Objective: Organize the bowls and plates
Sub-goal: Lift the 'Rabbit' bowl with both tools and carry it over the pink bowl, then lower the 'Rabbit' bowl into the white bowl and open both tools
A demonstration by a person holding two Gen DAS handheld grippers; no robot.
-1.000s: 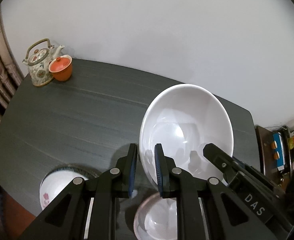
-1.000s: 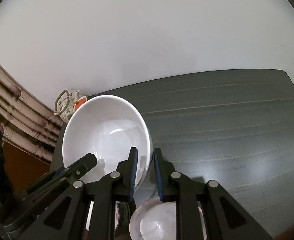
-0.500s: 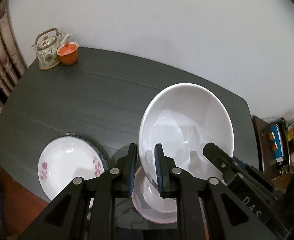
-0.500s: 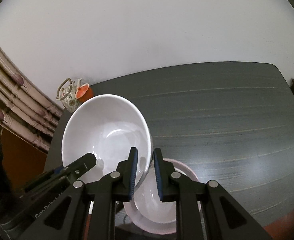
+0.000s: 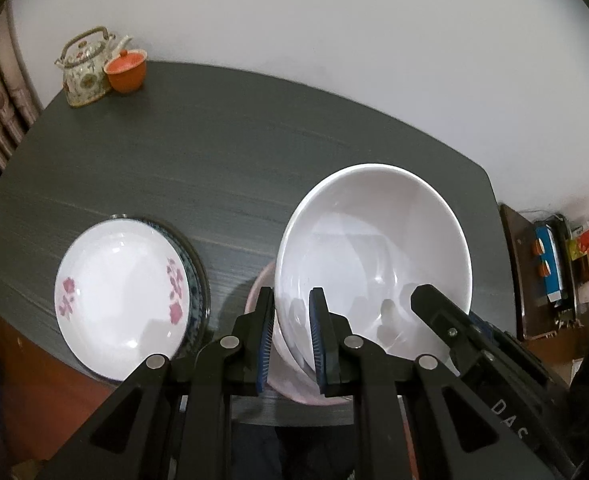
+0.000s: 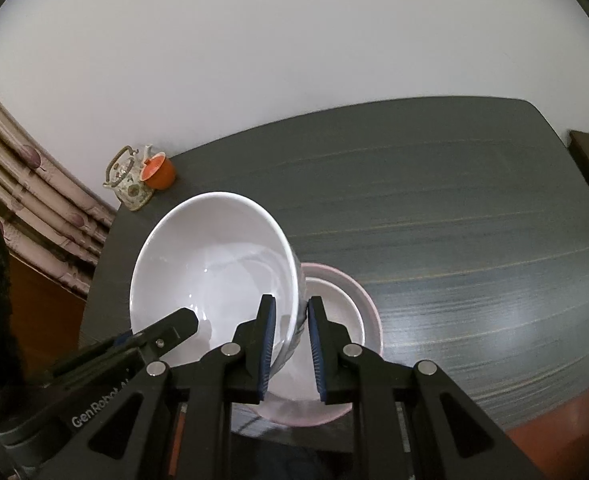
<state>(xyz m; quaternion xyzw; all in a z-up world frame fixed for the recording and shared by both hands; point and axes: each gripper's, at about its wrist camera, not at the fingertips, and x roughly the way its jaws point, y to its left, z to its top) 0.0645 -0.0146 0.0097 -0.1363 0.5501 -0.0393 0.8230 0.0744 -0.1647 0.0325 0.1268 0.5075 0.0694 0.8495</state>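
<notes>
Large white bowl (image 5: 374, 256) held tilted, mouth toward cameras, over pink-rimmed plate (image 6: 368, 312) largely hidden beneath it at dark worktop (image 5: 222, 168) near edge; left tool (image 5: 291, 340) and right tool (image 6: 290, 344) each pinch opposite rim walls; flowered plate (image 5: 114, 300) covers a patterned plate below.

1. The left hand-held gripper (image 5: 291, 332) clamps the rim of a large white bowl (image 5: 374, 256).
2. A pink bowl (image 5: 262, 292) sits beneath it.
3. A flowered plate (image 5: 118, 296) lies left on the dark tabletop (image 5: 222, 152).
</notes>
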